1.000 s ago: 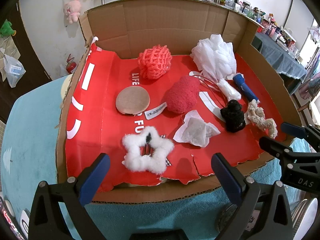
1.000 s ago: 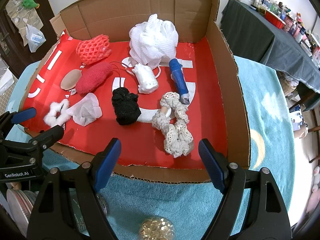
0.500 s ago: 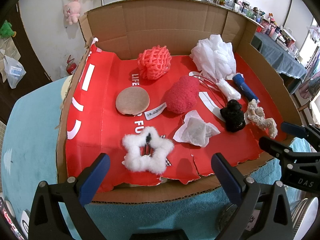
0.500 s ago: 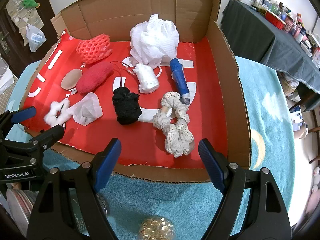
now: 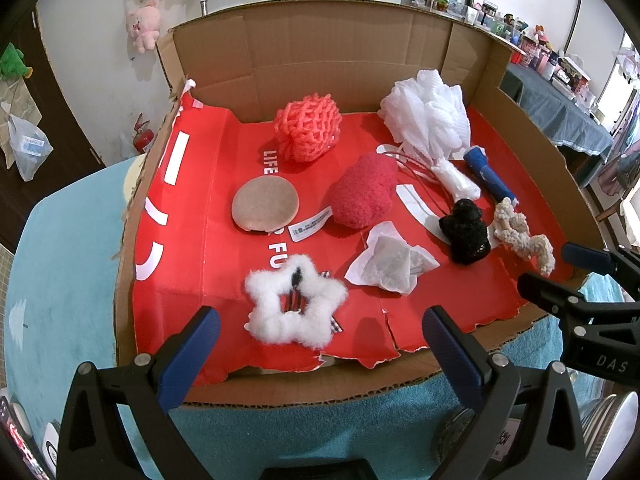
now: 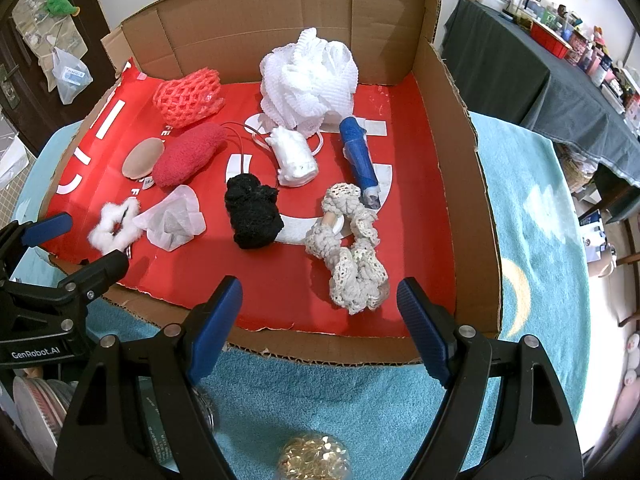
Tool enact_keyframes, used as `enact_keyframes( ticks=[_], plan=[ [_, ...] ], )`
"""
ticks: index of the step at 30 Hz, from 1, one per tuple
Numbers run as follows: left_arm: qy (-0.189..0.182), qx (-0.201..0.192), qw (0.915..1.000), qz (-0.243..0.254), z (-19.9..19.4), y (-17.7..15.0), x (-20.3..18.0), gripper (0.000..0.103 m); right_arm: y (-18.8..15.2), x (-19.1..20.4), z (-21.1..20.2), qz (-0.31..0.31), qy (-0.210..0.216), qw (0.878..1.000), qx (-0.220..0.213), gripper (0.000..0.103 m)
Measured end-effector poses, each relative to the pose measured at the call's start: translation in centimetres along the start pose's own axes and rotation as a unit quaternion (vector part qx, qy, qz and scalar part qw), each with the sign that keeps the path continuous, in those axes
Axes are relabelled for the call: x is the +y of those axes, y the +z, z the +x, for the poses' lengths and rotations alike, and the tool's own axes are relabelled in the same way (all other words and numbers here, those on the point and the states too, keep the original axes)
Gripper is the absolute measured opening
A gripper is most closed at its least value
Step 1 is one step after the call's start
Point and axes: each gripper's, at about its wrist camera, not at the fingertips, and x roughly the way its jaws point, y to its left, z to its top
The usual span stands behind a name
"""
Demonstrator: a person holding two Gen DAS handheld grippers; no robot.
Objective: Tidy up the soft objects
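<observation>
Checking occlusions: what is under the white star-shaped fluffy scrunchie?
Under the white scrunchie, a plaid ribbon end pokes out over the red liner. The rest of the ribbon is covered.

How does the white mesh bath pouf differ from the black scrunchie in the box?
The white mesh bath pouf is white; the black scrunchie is black. The pouf is much bigger and taller, the scrunchie a low clump. The pouf sits near the box's back wall, the scrunchie nearer the open front edge. Both are soft, ruffled, and lie untouched on the red liner.
</observation>
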Motion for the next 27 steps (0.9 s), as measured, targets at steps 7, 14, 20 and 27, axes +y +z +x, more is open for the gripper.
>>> enact_keyframes(
  ticks=[7,14,20,27],
  plan=[
    [0.0,-0.001,1.0,0.0,-0.1,-0.1,0.0,0.103,0.0,0.0,0.0,0.0,0.0,1.0,0.0,0.079],
    [-0.001,0.0,1.0,-0.001,0.0,0.0,0.0,0.103,0.0,0.0,0.0,0.0,-0.001,1.0,0.0,0.079],
    [-0.007,0.001,1.0,-0.004,-0.1,-0.1,0.1,0.103,0.0,0.0,0.0,0.002,0.006,1.0,0.001,0.079],
    [0.018,-0.048,0.9987,-0.002,-2.9,-0.3,0.9,0.103,-0.1,-0.7,-1.3,0.018,0.021,0.999,-0.019,0.079]
  ],
)
